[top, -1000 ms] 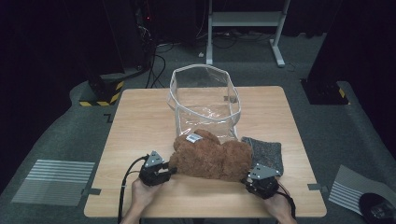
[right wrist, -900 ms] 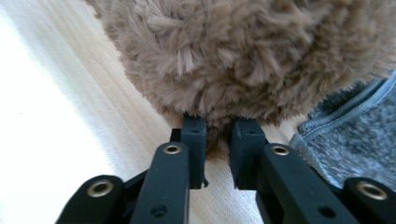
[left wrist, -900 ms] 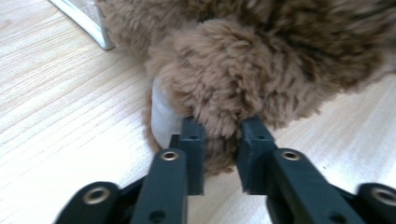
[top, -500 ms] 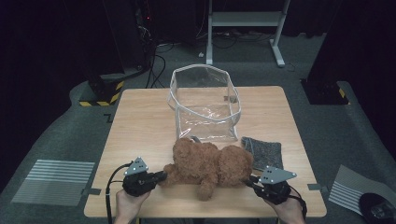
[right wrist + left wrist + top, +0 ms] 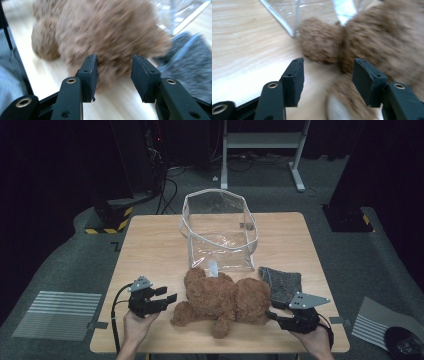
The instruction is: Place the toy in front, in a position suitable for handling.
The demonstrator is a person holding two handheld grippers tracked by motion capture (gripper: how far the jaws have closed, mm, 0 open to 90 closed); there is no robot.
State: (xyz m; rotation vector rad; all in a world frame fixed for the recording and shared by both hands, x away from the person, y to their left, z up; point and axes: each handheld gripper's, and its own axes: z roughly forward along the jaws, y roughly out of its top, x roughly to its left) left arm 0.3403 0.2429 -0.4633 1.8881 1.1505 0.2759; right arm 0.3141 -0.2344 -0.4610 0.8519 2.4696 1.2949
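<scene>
Both grippers have let go and backed off: the left gripper (image 5: 167, 299) at nine o'clock of the one teddy bear (image 5: 222, 299), the right gripper (image 5: 272, 314) at four o'clock, jaws just opened, nothing between them. Bear lies mid-table, its white tag (image 5: 213, 268) unreadable. One clear bag (image 5: 220, 232) at twelve, one grey cloth (image 5: 282, 285) at two.

Brown teddy bear (image 5: 222, 299) now lies nearer the tabletop's (image 5: 150, 250) front edge, clear of the transparent bag (image 5: 220, 232). Left tool (image 5: 167, 299) and right tool (image 5: 272, 315) have just opened, released it, and sit beside it.
</scene>
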